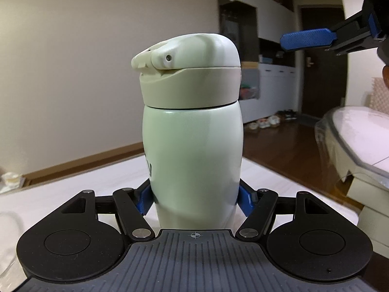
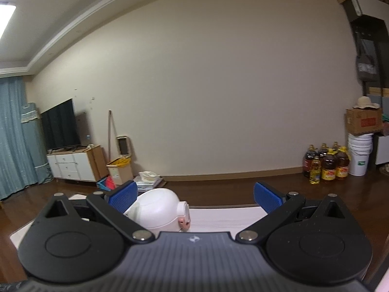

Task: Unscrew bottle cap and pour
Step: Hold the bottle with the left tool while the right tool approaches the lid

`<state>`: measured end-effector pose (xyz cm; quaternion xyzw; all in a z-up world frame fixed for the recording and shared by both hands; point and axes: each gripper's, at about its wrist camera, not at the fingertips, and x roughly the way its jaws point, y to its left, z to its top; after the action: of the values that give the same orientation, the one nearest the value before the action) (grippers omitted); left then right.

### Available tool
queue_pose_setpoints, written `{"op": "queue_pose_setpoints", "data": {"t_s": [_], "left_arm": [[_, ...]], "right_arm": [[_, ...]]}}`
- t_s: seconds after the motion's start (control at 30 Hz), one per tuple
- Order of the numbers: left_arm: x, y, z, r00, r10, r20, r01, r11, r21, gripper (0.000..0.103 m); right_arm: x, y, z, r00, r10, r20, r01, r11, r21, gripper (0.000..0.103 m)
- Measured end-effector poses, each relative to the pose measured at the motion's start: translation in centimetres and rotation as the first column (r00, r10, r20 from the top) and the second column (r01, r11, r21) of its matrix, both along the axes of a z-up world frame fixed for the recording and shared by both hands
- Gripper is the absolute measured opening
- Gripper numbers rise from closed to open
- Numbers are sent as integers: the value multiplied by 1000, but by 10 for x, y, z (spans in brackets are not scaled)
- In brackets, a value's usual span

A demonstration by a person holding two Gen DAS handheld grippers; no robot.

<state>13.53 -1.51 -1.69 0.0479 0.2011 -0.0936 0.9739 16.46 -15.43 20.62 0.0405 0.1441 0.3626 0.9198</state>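
Observation:
A pale green bottle (image 1: 194,160) stands upright on the white table (image 1: 73,189), topped by a beige screw cap (image 1: 192,85) with a flip lid. My left gripper (image 1: 194,199) is shut on the bottle's lower body, its blue pads (image 1: 143,200) pressing both sides. My right gripper (image 1: 306,40) shows at the upper right of the left wrist view, above and to the right of the cap. In the right wrist view my right gripper (image 2: 194,194) stands open, and the cap's white top (image 2: 158,206) lies below and between the fingers, nearer the left pad.
A white appliance wrapped in clear plastic (image 1: 359,141) stands to the right of the bottle. A small white cup (image 1: 11,178) sits at the table's far left. Beyond the table lie a wooden floor, oil bottles (image 2: 325,163) and a TV cabinet (image 2: 73,163).

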Motion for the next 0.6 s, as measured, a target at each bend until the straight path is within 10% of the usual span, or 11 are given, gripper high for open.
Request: {"op": "queue_pose_setpoints", "data": {"t_s": [0.6], "left_arm": [[-24,27,-5,992,127,23,-126,992,-32,72]], "right_arm": [[-25,57,4,988,152,22,-149,985,-90,103]]}}
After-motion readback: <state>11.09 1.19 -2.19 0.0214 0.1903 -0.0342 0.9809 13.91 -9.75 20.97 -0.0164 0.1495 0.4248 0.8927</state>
